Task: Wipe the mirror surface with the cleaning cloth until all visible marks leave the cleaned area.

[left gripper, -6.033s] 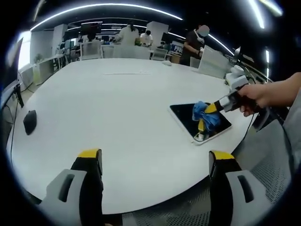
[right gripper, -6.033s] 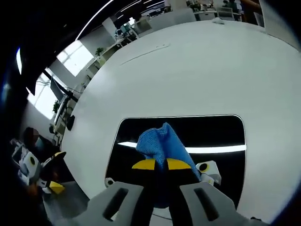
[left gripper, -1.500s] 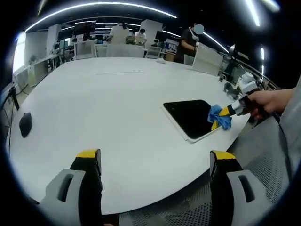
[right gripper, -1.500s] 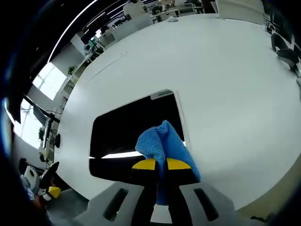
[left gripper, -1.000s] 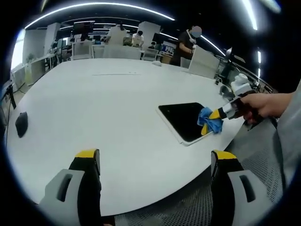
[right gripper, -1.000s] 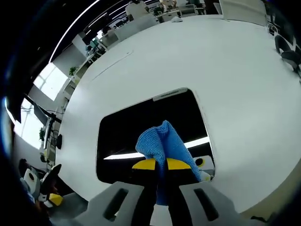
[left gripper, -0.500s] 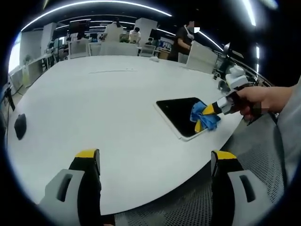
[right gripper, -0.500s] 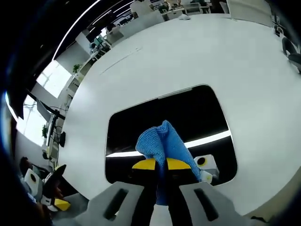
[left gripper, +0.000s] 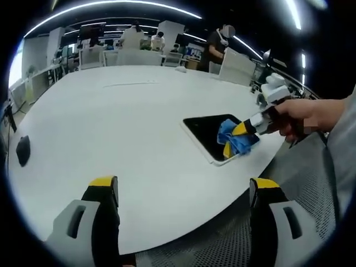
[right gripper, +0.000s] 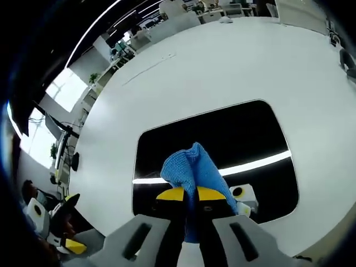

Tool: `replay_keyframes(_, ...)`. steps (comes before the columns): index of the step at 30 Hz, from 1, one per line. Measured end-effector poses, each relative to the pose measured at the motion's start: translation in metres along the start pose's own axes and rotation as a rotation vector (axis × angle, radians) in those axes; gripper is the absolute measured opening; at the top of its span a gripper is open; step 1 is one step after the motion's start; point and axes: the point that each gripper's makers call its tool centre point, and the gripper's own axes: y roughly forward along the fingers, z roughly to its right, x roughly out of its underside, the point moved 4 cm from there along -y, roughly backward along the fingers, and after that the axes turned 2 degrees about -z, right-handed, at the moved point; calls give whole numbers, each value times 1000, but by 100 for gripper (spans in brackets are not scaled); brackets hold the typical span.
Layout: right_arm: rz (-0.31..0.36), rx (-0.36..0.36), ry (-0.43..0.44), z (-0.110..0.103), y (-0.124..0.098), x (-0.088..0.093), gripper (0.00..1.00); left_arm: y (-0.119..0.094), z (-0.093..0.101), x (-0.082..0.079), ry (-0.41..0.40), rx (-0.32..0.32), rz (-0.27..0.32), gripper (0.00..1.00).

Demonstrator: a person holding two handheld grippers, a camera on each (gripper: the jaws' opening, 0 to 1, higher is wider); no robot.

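White round table carries a flat dark mirror near its edge

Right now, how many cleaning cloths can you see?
1. A blue cleaning cloth is pinched in the right tongs, over the near part of the dark mirror on the white table. Another could lie outside both views.

An open-plan office: a large white oval worktop fills the middle, rows of desks with monitors stand at the upper left, people work at the top, and long ceiling light strips arc overhead.
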Motion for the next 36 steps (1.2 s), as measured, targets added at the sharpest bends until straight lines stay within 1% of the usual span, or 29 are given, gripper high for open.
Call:
replay_keyframes(2,5,-9,12,-5,1,0,1,1,4,-1,10,14,1,99)
replay_keyframes(4,5,-8,-4,-10,1,0,1,1,2,0,13,14,-5,99)
replay_keyframes(7,4,22,3,-13,1,-1,1,3,0,1,18,14,-7,99)
replay_keyframes(8,7,14,-2,-16,2,-1,1,3,0,1,18,14,-7,99)
replay_keyframes(9,-1,-10,-17,-21,3,1,1,3,0,1,17,15,-4,99)
replay_keyframes(11,5,10,-38,-23,3,0,1,3,0,2,16,17,-4,99)
replay_keyframes(13,0,-3,-45,-27,7,-1,1,3,0,2,21,16,-2,99)
replay_keyframes(18,-1,4,-53,-32,9,-1,1,3,-2,2,28,11,6,98)
replay_keyframes(21,-4,-4,-61,-38,12,0,1,3,-2,2,27,15,7,98)
replay_keyframes(24,-10,-14,-88,-46,15,2,1,4,-2,2,26,15,5,98)
replay_keyframes(27,-24,-43,-76,-56,18,4,1,4,-2,1,34,12,8,97)
replay_keyframes(33,-43,-73,-88,-70,23,8,1,4,0,2,42,20,2,97)
replay_keyframes(35,-39,-62,-128,-72,24,8,1,4,-1,2,41,17,4,96)
replay_keyframes(36,-39,-58,-129,-72,24,9,1,4,-2,2,40,13,5,96)
